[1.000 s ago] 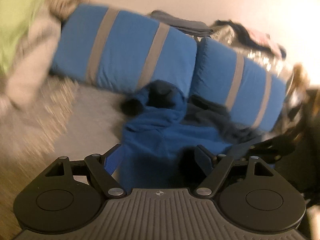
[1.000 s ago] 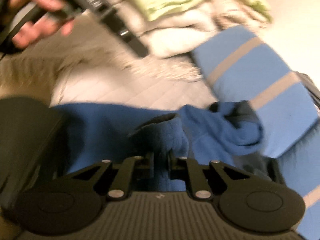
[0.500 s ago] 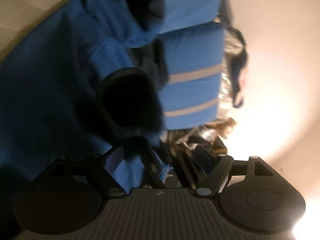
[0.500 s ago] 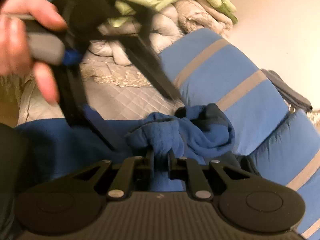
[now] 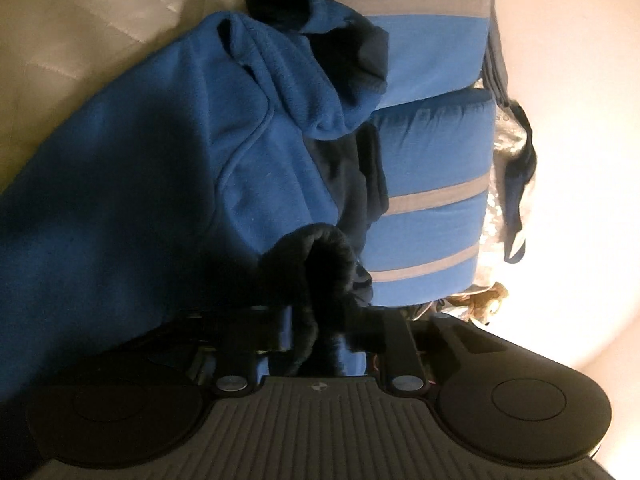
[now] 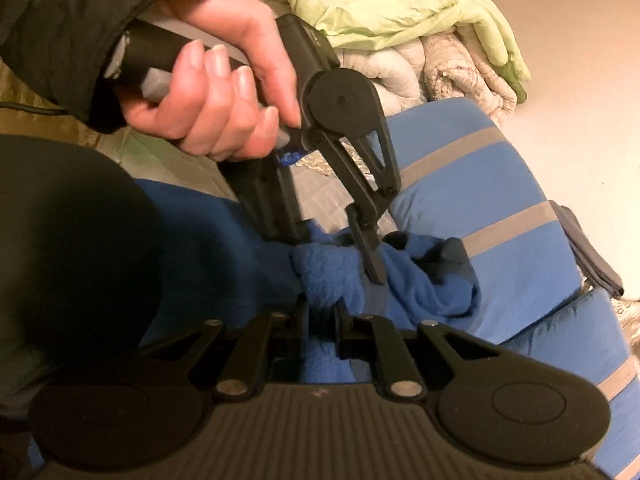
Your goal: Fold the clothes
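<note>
Left wrist view: the left gripper [image 5: 320,332] is closing its jaws on a dark, fleecy cuff [image 5: 320,276] of the blue fleece garment [image 5: 168,168], and the fabric is sitting between the fingers. The garment is lying spread on a pale quilted bed cover [image 5: 80,28], its bunched hood or collar [image 5: 320,80] resting against blue pillows with grey stripes [image 5: 436,148].

Right wrist view: the right gripper [image 6: 320,320] is pressed together, pinching a fold of the same blue fleece just ahead of its fingers. The person's left hand [image 6: 216,92] is gripping the handle of the other tool, whose fingers are reaching down into the fleece close beside this pinch. A heap of green and beige bedding [image 6: 400,12] is lying behind the pillows.

Judgement: the step in hand appears to be securing two grip points on a sleeve end before folding. The next move is likely calling for both tools lifting together and carrying the sleeve across the body of the garment, keeping the fabric taut so neither pinch slips.
</note>
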Motion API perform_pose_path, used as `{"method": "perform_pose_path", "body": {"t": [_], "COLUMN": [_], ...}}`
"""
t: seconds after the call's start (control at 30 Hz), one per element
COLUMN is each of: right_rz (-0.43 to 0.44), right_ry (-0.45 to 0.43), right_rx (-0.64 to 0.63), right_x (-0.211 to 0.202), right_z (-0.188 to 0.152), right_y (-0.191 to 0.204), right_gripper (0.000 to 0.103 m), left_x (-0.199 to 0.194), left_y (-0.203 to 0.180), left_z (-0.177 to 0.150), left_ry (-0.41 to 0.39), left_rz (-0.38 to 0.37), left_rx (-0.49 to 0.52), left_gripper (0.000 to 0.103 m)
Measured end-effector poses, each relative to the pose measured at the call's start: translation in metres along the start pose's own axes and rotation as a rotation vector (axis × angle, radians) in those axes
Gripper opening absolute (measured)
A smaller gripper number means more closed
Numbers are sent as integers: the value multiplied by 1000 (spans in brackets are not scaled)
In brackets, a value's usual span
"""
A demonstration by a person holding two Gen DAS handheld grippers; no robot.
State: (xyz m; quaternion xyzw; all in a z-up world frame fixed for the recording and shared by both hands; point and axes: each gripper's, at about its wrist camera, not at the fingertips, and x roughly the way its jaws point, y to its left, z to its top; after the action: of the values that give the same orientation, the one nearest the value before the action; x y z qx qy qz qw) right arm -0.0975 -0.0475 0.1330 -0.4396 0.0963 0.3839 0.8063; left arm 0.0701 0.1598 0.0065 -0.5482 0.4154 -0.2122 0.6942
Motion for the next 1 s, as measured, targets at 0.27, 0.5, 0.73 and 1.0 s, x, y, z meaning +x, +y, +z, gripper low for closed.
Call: {"method": "perform_pose_path", "body": {"t": [0.27, 0.5, 0.73, 1.0], "right_rz": [41, -36, -92, -291], "right_ry": [-15, -40, -15, -42], "right_rx": [81, 134, 120, 228], "right_x": [-13, -15, -5, -22], "right_z": [-3, 11, 16, 1], "right_y": [-2, -10, -3, -87], "right_gripper": [35, 58, 13, 12], "left_x": [-19, -21, -25, -53], "left_y": [-32, -54, -57, -79], "left_z": [-10, -20, -22, -25], "left_ry": [-64, -67, -81, -113], "left_rz": [22, 33, 66, -29], "left_rx": [241, 326, 328, 385], "left_gripper": [16, 16, 17, 77]}}
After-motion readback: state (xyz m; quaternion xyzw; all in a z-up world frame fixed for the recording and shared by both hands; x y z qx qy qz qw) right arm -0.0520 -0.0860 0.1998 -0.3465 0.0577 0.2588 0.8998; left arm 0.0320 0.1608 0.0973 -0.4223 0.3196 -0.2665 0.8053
